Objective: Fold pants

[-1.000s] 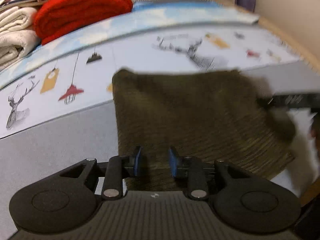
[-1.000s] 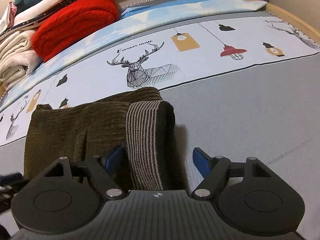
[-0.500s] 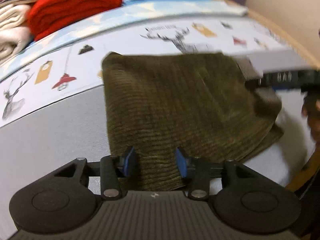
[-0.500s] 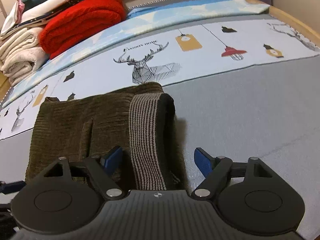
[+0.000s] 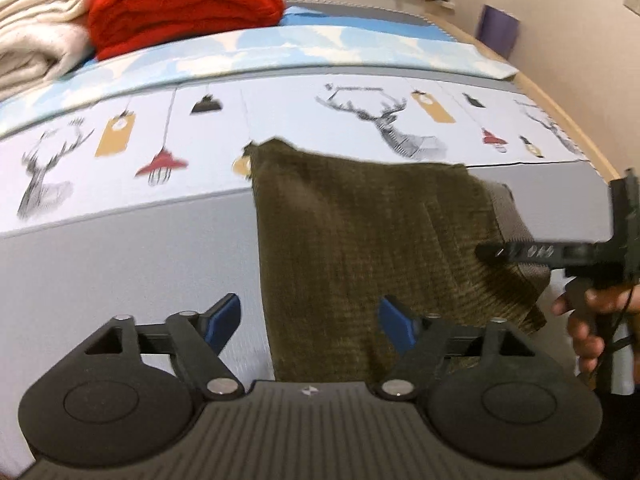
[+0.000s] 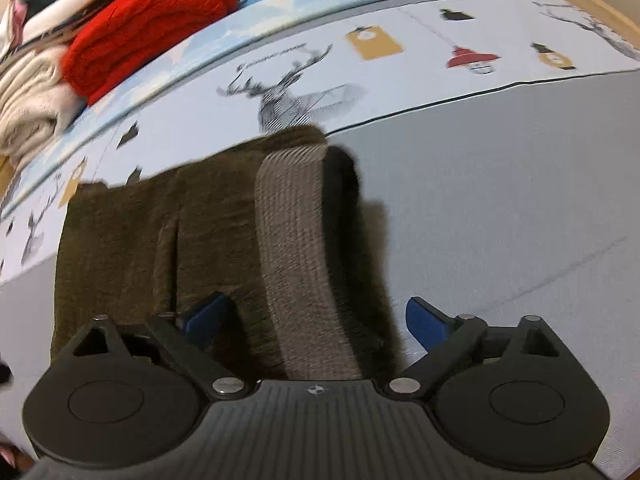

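Observation:
The olive-brown corduroy pants (image 5: 360, 232) lie folded into a compact rectangle on the bed, with a grey striped waistband (image 6: 296, 264) on their right side. My left gripper (image 5: 310, 322) is open, its blue pads astride the near left edge of the pants. My right gripper (image 6: 312, 320) is open, its pads either side of the waistband end. The right gripper also shows in the left wrist view (image 5: 560, 256), held by a hand at the right.
The bed has a grey sheet (image 6: 500, 208) and a printed cover with deer and lamps (image 5: 160, 136). A red blanket (image 5: 184, 4) and cream folded linens (image 5: 36, 36) are stacked at the far left. A wooden bed edge (image 5: 568, 120) runs along the right.
My left gripper has opened wide, letting go of the pants' near edge. The right gripper stays open over the waistband end. Both views shifted slightly.

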`<act>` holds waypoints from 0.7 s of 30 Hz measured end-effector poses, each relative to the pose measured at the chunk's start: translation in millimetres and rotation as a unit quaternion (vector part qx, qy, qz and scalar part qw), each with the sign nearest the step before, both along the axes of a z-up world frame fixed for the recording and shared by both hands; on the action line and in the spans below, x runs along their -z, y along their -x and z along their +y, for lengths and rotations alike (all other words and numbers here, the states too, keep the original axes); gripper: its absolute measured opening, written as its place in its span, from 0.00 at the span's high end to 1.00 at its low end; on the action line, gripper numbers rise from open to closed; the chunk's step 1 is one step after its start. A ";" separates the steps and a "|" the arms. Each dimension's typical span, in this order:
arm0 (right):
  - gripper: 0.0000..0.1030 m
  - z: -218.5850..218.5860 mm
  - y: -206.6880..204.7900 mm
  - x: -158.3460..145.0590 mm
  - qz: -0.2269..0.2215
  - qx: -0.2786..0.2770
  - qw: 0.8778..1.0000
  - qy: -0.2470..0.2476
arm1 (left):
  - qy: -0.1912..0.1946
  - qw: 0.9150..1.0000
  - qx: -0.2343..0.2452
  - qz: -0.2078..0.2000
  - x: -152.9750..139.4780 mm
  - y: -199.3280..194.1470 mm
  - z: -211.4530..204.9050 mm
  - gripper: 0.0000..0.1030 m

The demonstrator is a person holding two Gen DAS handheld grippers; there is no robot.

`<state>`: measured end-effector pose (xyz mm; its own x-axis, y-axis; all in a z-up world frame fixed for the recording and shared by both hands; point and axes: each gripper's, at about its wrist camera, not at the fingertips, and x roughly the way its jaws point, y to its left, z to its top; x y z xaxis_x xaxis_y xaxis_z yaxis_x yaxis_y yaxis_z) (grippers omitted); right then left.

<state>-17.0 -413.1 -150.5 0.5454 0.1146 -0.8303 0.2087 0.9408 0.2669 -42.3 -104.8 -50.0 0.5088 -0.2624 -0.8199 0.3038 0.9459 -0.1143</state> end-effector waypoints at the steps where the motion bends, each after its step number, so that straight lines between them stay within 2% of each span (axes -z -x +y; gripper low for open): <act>1: 0.06 4.1 -1.5 2.3 0.004 -0.008 1.000 -0.002 | 0.000 1.000 0.012 -0.003 -2.4 -5.3 1.5 0.18; 4: 0.03 7.7 -4.1 6.6 0.008 -0.015 1.000 0.005 | 0.003 0.999 0.042 -0.008 -8.5 -23.9 8.9 0.17; 7: 0.02 -1.5 -4.1 10.4 0.016 0.000 1.000 -0.026 | 0.028 0.998 0.047 0.006 -1.4 -50.5 15.3 0.15; 12: 0.02 -5.5 0.7 15.0 0.014 0.014 0.999 -0.047 | 0.098 0.993 0.002 0.062 44.8 -91.3 29.5 0.12; 14: 0.02 -5.5 3.5 16.2 0.010 0.019 0.998 -0.050 | 0.140 0.984 -0.032 0.108 74.5 -102.0 38.0 0.12; 16: 0.03 -5.9 6.1 17.3 0.004 0.025 0.998 -0.057 | 0.179 0.963 -0.084 0.185 99.8 -118.4 42.2 0.13; 17: 0.04 -6.0 7.4 17.8 0.000 0.028 0.998 -0.061 | 0.201 0.955 -0.093 0.199 105.7 -124.5 42.5 0.13; 18: 0.05 -5.7 8.3 18.1 -0.003 0.032 0.998 -0.063 | 0.206 0.953 -0.092 0.201 107.8 -130.7 39.7 0.13; 21: 0.11 -2.3 6.8 15.4 -0.006 0.044 0.997 -0.061 | 0.210 0.957 -0.068 0.188 109.9 -143.4 30.5 0.14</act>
<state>-23.8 -415.4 -166.0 0.5672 0.1666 -0.8066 0.2845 0.8794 0.3817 101.1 -74.3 -159.8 0.2513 -0.5615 -0.7884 0.0440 0.8203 -0.5703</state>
